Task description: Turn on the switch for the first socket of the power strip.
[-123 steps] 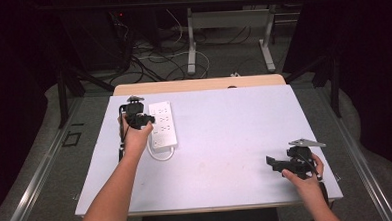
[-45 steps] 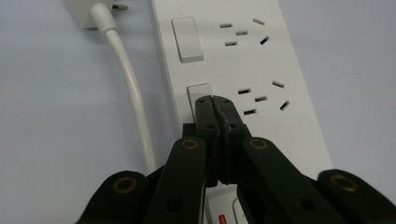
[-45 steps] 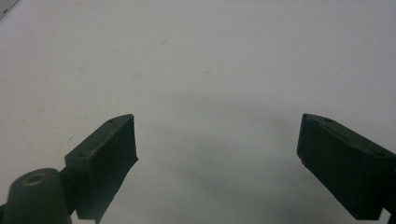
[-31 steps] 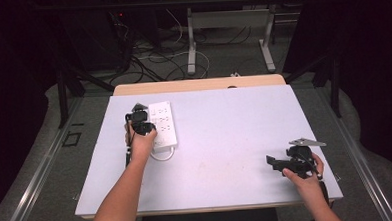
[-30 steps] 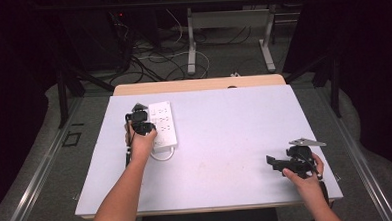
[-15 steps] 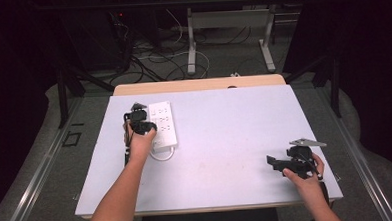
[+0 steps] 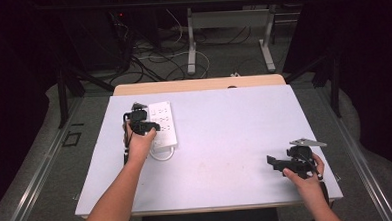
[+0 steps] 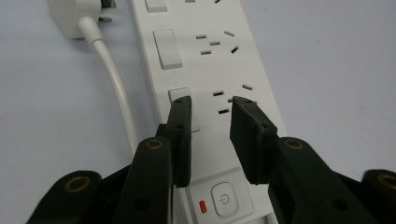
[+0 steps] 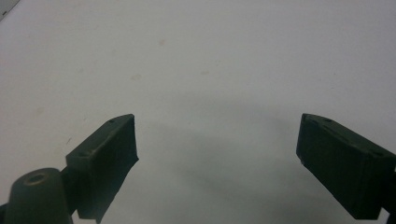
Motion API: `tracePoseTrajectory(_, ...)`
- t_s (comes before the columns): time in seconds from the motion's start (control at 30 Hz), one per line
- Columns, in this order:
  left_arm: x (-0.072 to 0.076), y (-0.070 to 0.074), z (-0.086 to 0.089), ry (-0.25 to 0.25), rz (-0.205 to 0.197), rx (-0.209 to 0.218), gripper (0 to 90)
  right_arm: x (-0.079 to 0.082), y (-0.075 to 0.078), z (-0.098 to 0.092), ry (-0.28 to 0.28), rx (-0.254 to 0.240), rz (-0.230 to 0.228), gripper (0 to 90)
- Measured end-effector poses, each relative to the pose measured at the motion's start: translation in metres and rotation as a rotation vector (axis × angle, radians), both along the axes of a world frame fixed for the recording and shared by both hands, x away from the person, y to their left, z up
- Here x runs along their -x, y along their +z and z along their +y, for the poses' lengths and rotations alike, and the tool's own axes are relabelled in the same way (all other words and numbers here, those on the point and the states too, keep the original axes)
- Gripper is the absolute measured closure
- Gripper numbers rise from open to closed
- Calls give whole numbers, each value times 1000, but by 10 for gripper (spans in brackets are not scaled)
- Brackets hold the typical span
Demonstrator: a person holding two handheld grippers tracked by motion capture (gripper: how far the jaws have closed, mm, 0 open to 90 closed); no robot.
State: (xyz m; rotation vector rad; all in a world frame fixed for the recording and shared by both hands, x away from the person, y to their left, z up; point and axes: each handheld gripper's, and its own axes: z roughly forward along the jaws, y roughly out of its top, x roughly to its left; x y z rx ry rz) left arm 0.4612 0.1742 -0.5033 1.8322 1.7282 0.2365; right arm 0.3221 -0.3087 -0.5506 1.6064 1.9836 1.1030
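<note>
A white power strip (image 7: 164,123) lies at the table's back left, with a row of rocker switches (image 8: 168,49) beside its sockets. My left gripper (image 7: 143,124) points down at it. In the left gripper view its jaws (image 8: 212,105) stand a narrow gap apart just over the strip's face, and the left fingertip (image 8: 181,109) covers one switch. They have just been opening, and nothing is between them. A round power button (image 8: 224,198) and a red light (image 8: 202,205) sit below the jaws. My right gripper (image 7: 277,163) rests wide open on bare table (image 9: 217,140).
The strip's white cord (image 8: 114,88) runs along its left side to a white plug (image 8: 74,18) lying on the table. A loop of cord (image 7: 163,153) shows at the strip's near end. The pale tabletop (image 7: 225,139) spreads between the two hands.
Since the oldest frame my left hand has slid a little nearer along the power strip. Over the last second neither hand has visibly moved in the high view.
</note>
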Motion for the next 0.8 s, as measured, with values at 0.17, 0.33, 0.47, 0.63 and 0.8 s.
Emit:
tracePoseTrajectory(0.17,2,2,-1,4,-11,14,615,0,0,0,1,-2,0,117)
tracePoseTrajectory(0.33,3,4,-1,-6,-14,15,592,0,0,0,3,-1,-2,117)
tracePoseTrajectory(0.47,6,6,-2,-12,-26,18,563,0,0,0,1,-2,-1,117)
tracePoseTrajectory(0.63,9,10,-4,-30,-55,13,511,0,0,0,-2,-3,-2,118)
tracePoseTrajectory(0.8,13,14,-7,-67,-78,7,453,0,0,0,-1,-3,-3,119)
